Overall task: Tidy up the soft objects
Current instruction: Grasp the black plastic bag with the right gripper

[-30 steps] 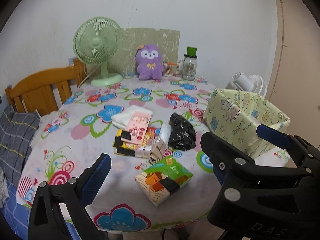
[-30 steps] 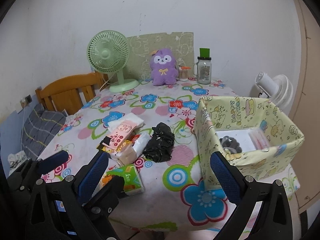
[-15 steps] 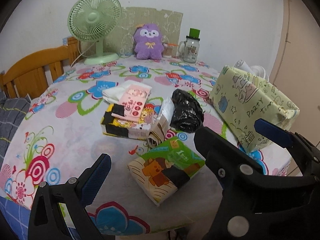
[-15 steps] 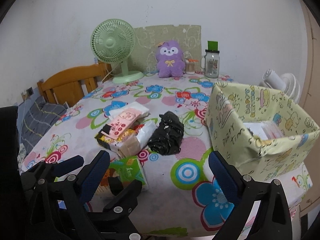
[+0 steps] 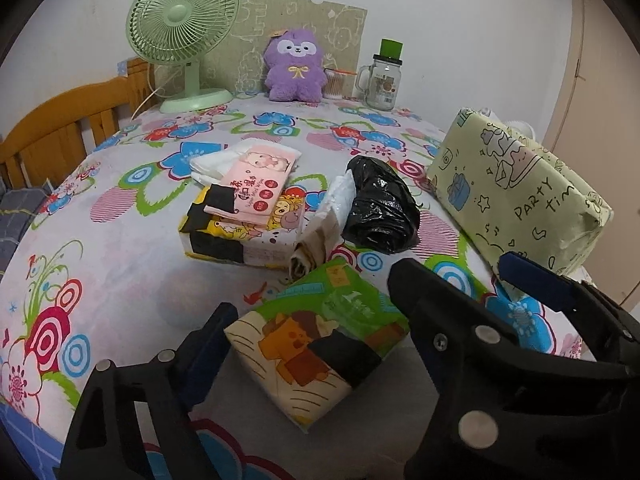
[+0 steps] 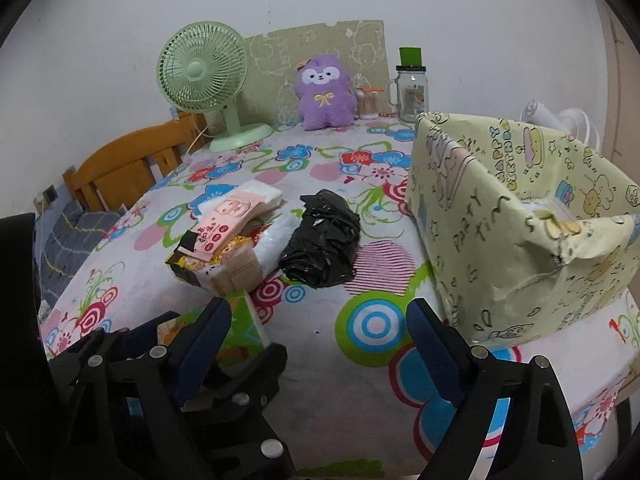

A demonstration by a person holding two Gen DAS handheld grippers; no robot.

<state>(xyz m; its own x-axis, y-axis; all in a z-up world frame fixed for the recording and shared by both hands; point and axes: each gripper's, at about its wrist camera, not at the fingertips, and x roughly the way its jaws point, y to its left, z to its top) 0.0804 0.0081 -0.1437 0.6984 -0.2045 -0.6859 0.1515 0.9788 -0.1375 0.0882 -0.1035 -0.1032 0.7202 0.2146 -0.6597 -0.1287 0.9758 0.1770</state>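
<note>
A green tissue pack with a cartoon lion [image 5: 320,336] lies at the table's near edge. My left gripper [image 5: 316,320] is open, with one finger on each side of the pack; I cannot tell if they touch it. Behind it lie a yellow tissue pack [image 5: 240,232] with a pink wipes pack [image 5: 260,180] on top, a rolled white packet [image 5: 324,224] and a black plastic bag [image 5: 380,208]. The yellow paper-wrapped box [image 6: 520,216] stands open at the right. My right gripper [image 6: 316,332] is open and empty above the table, right of the left gripper.
A green fan [image 5: 184,28], a purple plush toy [image 5: 296,64], a cotton swab jar [image 5: 334,84] and a glass mug-jar with a green lid [image 5: 384,80] stand at the back of the floral table [image 5: 100,248]. A wooden chair [image 5: 64,128] is at the left.
My left gripper has moved down and forward until its fingers straddle the green tissue pack. My right gripper has moved lower and closer to the table.
</note>
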